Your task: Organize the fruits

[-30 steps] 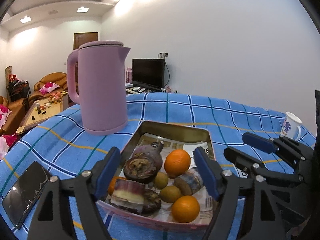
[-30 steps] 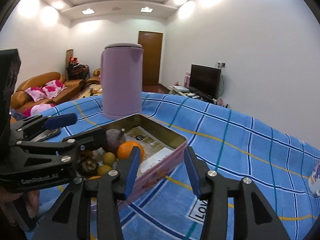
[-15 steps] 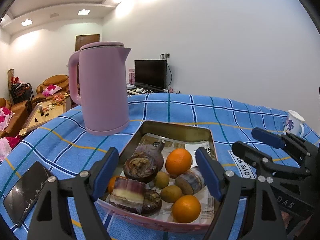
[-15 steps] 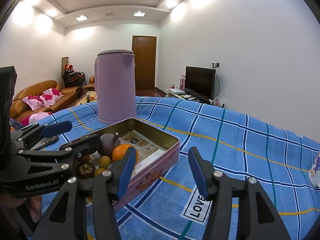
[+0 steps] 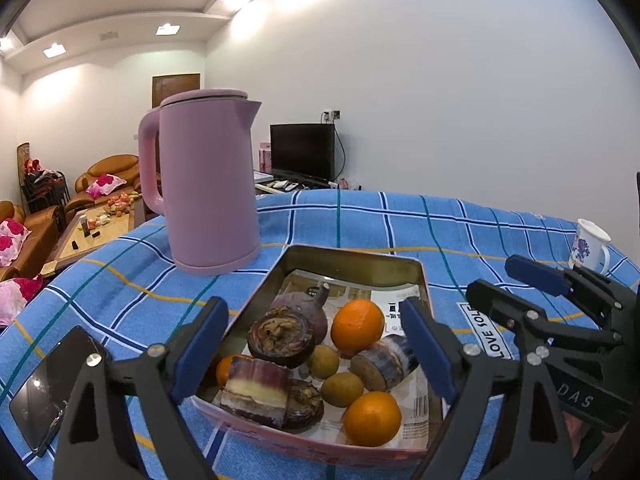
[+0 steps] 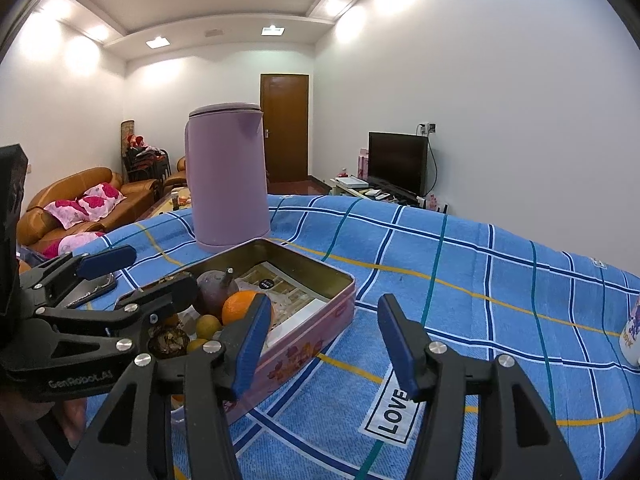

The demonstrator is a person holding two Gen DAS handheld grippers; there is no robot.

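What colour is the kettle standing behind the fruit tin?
The kettle is a plain pale pinkish purple, lid and handle too; the left wrist view shows it best.

You see a blue tablecloth [image 5: 400,220] checked with white, navy, teal and yellow lines. On it stand a plain lilac kettle [image 5: 210,184] and a pink tin [image 6: 304,344] with floral print, holding oranges [image 5: 357,324]. The white mug [image 5: 590,244] carries purple flowers.

surface: blue checked tablecloth [image 5: 400,224] | on it: kettle [image 5: 208,184], tin tray [image 5: 352,254], phone [image 5: 48,384], mug [image 5: 590,244]
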